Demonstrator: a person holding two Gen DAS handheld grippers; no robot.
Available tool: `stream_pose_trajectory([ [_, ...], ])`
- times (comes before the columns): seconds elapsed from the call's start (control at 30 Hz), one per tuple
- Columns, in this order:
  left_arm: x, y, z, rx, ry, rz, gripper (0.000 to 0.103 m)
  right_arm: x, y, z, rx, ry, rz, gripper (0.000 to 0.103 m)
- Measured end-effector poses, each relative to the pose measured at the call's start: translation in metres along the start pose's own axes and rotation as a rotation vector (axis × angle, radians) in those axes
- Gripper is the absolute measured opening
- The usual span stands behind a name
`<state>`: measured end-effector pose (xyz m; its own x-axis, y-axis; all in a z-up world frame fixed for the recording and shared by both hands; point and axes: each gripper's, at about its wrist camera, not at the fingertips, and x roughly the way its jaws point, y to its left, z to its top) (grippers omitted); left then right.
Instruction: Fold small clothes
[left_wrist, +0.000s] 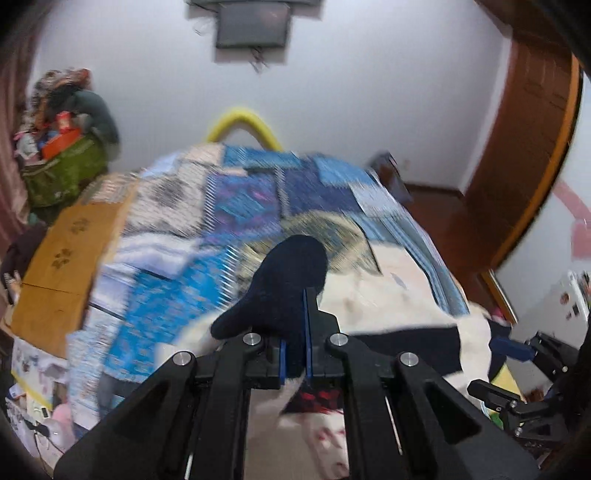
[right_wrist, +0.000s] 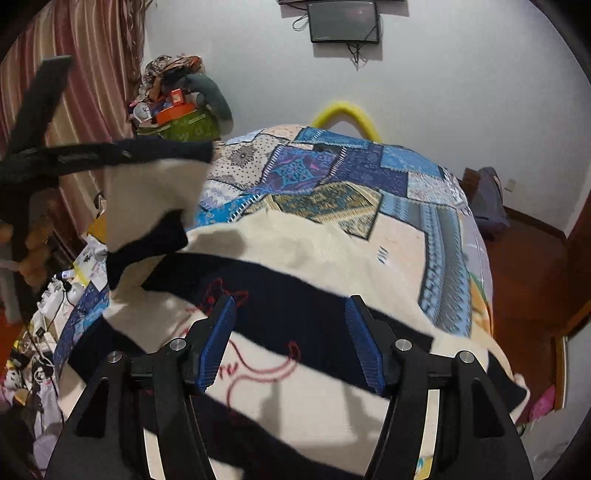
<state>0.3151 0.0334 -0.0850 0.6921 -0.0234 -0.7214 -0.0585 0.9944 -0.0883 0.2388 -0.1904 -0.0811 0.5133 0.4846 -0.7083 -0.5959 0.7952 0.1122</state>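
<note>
A cream-and-navy striped sweater (right_wrist: 295, 295) is shown spread on a patchwork bedspread (right_wrist: 332, 173). The left gripper (left_wrist: 295, 332) is seen clamped together on a navy fold of the garment, apparently a sleeve or cuff (left_wrist: 280, 280), which is lifted clear of the bed; in the right wrist view this raised part (right_wrist: 155, 184) is seen up and to the left. The right gripper (right_wrist: 291, 343) is held above the sweater body with its jaws apart and nothing between them. The stripes are seen to run across the view beneath it, from lower left to upper right. The lifted part lies to the left of the right gripper, so the left hand is judged nearer to it for carrying the fold across.
</note>
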Motion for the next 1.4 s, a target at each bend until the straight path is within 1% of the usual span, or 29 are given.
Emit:
stream_pose_trajectory([
  [0.13, 0.033, -0.033, -0.024, 0.035, 0.112, -0.051, 0.006, -0.001, -0.017, -0.012, 0.051, 0.010, 0.001, 0.058],
  [0.17, 0.038, -0.038, -0.029, 0.046, 0.132, -0.061, 0.006, -0.007, -0.017, -0.017, 0.058, 0.009, 0.000, 0.058],
  [0.23, 0.045, -0.050, -0.039, 0.082, 0.176, -0.080, 0.007, -0.007, -0.021, -0.020, 0.079, 0.013, 0.004, 0.058],
  [0.27, 0.046, -0.053, -0.043, 0.100, 0.189, -0.088, 0.008, -0.008, -0.023, -0.023, 0.085, 0.013, 0.005, 0.058],
  [0.33, 0.044, -0.060, -0.049, 0.149, 0.205, -0.094, 0.017, -0.007, -0.024, -0.024, 0.091, 0.015, 0.006, 0.058],
  [0.37, 0.041, -0.062, -0.049, 0.163, 0.206, -0.097, 0.026, -0.007, -0.023, -0.024, 0.092, 0.014, 0.006, 0.058],
  [0.4, 0.035, -0.061, -0.050, 0.173, 0.199, -0.104, 0.039, -0.007, -0.022, -0.024, 0.092, 0.013, 0.009, 0.058],
  [0.43, 0.029, -0.058, -0.049, 0.173, 0.188, -0.107, 0.047, -0.007, -0.021, -0.023, 0.093, 0.012, 0.012, 0.058],
  [0.47, 0.019, -0.052, -0.046, 0.165, 0.161, -0.107, 0.061, -0.006, -0.019, -0.023, 0.092, 0.010, 0.017, 0.058],
  [0.5, 0.010, -0.047, -0.045, 0.158, 0.130, -0.103, 0.069, -0.005, -0.017, -0.021, 0.089, 0.011, 0.022, 0.058],
  [0.57, -0.005, -0.034, -0.039, 0.149, 0.087, -0.091, 0.071, -0.002, -0.010, -0.018, 0.072, 0.011, 0.028, 0.058],
  [0.63, -0.019, -0.013, -0.034, 0.130, 0.059, -0.071, 0.071, 0.002, -0.004, -0.014, 0.055, 0.015, 0.033, 0.058],
  [0.67, -0.024, 0.000, -0.033, 0.117, 0.044, -0.052, 0.073, 0.005, 0.001, -0.012, 0.044, 0.020, 0.036, 0.058],
  [0.73, -0.028, 0.024, -0.033, 0.095, 0.031, -0.012, 0.079, 0.012, 0.010, -0.008, 0.025, 0.032, 0.041, 0.058],
  [0.8, -0.028, 0.056, -0.041, 0.064, 0.032, 0.042, 0.080, 0.019, 0.018, -0.006, 0.008, 0.047, 0.044, 0.058],
  [0.9, -0.015, 0.099, -0.060, 0.006, 0.085, 0.109, 0.080, 0.036, 0.036, -0.001, -0.036, 0.084, 0.059, 0.058],
  [0.97, -0.004, 0.122, -0.075, -0.036, 0.127, 0.129, 0.080, 0.047, 0.048, 0.002, -0.068, 0.110, 0.064, 0.058],
  [1.0, 0.005, 0.137, -0.086, -0.062, 0.160, 0.138, 0.080, 0.054, 0.055, 0.003, -0.087, 0.122, 0.064, 0.058],
  [1.1, 0.023, 0.161, -0.112, -0.105, 0.221, 0.149, 0.080, 0.072, 0.073, 0.006, -0.142, 0.163, 0.067, 0.058],
  [1.2, 0.041, 0.171, -0.135, -0.132, 0.286, 0.133, 0.079, 0.094, 0.086, 0.008, -0.178, 0.208, 0.072, 0.058],
  [1.3, 0.058, 0.167, -0.150, -0.101, 0.333, 0.133, 0.080, 0.115, 0.097, 0.010, -0.212, 0.244, 0.056, 0.058],
  [1.4, 0.060, 0.161, -0.156, -0.074, 0.312, 0.141, 0.080, 0.137, 0.107, 0.013, -0.241, 0.281, 0.042, 0.058],
])
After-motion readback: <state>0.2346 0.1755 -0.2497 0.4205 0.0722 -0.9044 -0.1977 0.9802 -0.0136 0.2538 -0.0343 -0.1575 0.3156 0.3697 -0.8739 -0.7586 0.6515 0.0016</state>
